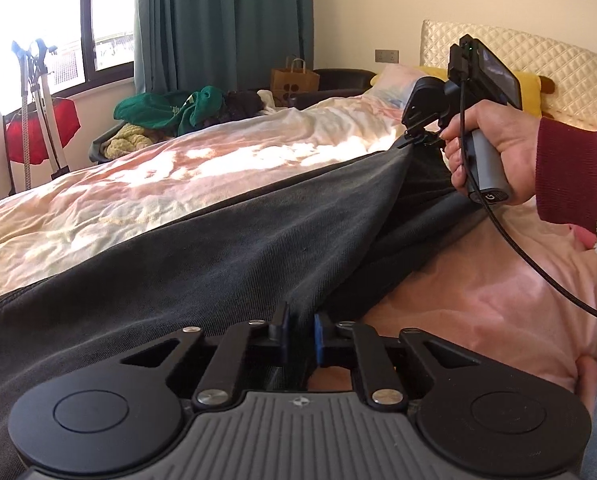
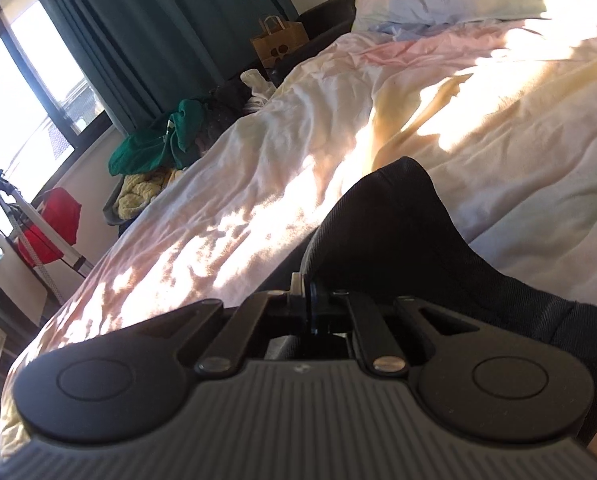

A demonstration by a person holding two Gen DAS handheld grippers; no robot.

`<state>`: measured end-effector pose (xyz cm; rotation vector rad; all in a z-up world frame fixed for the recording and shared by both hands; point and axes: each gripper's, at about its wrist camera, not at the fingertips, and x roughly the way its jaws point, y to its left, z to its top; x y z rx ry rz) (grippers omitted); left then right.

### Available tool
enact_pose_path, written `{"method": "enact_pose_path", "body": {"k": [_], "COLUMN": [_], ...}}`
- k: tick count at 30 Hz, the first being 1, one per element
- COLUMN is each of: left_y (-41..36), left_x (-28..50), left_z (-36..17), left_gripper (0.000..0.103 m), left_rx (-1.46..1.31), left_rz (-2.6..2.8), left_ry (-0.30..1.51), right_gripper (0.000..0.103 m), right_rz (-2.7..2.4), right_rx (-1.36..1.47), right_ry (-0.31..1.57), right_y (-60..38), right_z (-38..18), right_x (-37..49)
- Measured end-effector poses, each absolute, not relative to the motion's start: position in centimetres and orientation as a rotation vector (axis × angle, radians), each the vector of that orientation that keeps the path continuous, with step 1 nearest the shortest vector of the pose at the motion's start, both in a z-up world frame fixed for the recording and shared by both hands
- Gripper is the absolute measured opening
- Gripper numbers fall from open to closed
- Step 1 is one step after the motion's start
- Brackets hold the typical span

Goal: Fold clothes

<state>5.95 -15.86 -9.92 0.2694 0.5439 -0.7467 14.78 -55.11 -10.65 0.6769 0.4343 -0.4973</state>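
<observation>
A dark grey garment (image 1: pixel 202 248) is stretched in the air above the bed between both grippers. My left gripper (image 1: pixel 301 334) is shut on its near edge, the cloth pinched between the black and blue pads. In the left wrist view the right gripper (image 1: pixel 420 141), held by a hand in a maroon sleeve (image 1: pixel 566 168), is shut on the far corner of the same garment. From the right wrist view my right gripper (image 2: pixel 304 290) has its jaws closed on a fold of the dark garment (image 2: pixel 398 232), which bulges up ahead of the fingers.
The bed (image 1: pixel 146 184) carries a rumpled pink and cream duvet with sun patches. A pile of green, yellow and dark clothes (image 1: pixel 166 114) lies beyond its far side. A paper bag (image 1: pixel 294 80), teal curtains (image 1: pixel 222 20), pillows (image 1: pixel 394 80) and a quilted headboard (image 1: pixel 498 52) stand behind.
</observation>
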Motion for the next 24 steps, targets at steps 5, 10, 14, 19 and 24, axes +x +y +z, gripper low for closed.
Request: {"method": "enact_pose_path", "body": {"k": [5,10,14,19,24], "left_y": [-12.8,-9.7,-8.2,-9.7,-11.8], "left_x": [6.2,5.7,4.9,4.8,3.5], "left_z": [-7.3,-4.0,-2.1,-3.9,-7.1], "left_gripper": [0.003,0.002,0.002,0.002,0.002], "left_rx": [0.115,-0.024,-0.071,0.062,0.208], "left_rz": [-0.714,-0.702,-0.717,-0.759,-0.788], "left_ry": [0.477,0.309,0.256,0.365,0.475], "right_gripper": [0.005,0.005,0.005,0.005,0.005], "right_rz": [-0.369,-0.130,-0.165,-0.367,-0.495], "right_rx": [0.661,0.645,0.668,0.786,0.914], "right_ry": [0.373,0.076,0.048,0.227,0.416], "right_y": [-53.7,-51.5,-52.2,-55.0,-57.3], "right_z": [-3.2,5.2,2.6,-6.2,-12.5], "right_x": [17.4,15.4,11.8,8.0,5.5]}}
